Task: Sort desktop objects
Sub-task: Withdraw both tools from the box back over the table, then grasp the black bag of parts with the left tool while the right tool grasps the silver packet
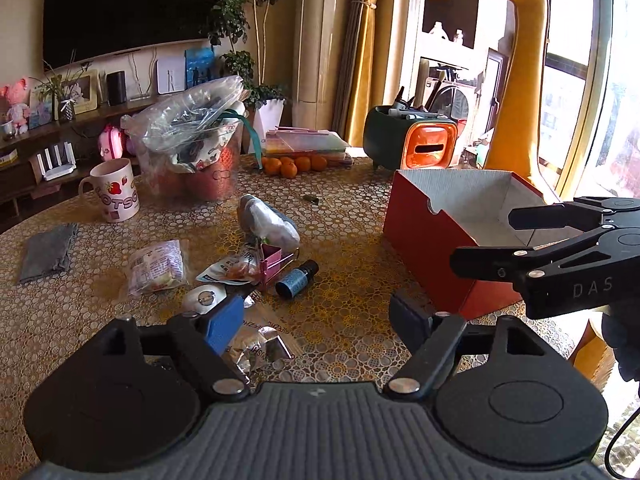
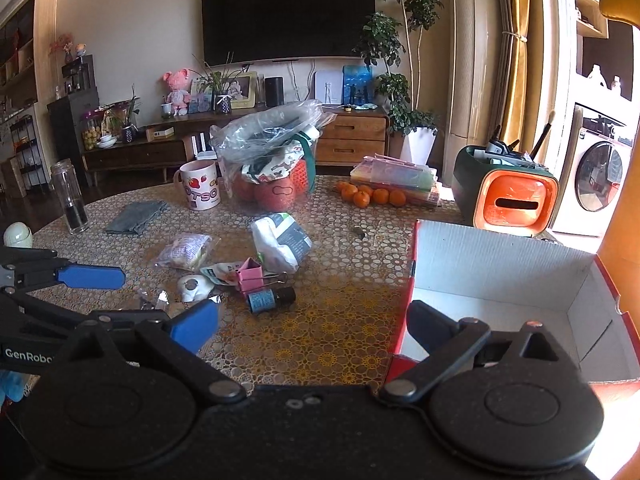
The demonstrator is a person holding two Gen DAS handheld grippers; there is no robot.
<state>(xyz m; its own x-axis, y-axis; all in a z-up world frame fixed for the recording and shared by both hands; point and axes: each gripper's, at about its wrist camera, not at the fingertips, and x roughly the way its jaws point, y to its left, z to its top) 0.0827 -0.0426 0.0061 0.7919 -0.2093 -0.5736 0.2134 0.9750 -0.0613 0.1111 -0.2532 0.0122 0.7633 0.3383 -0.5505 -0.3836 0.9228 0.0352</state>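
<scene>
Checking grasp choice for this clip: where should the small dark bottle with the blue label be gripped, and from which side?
Probably across the labelled body of the small bottle, coming down from above. It lies on its side on the table, cap toward the red box, so fingers closing across its round width suit it. The pink binder clip sits close behind, leaving the near side freer.

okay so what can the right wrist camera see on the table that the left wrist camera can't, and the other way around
Only the right wrist view shows the tall glass bottle standing at the table's far left and the small cream container near it. Only the left wrist view shows the yellow giraffe toy rising behind the red box. Both show the box, the strawberry mug, the pink binder clip, the small dark bottle lying on its side, the oranges, and both grippers with jaws open: left gripper, right gripper.
</scene>
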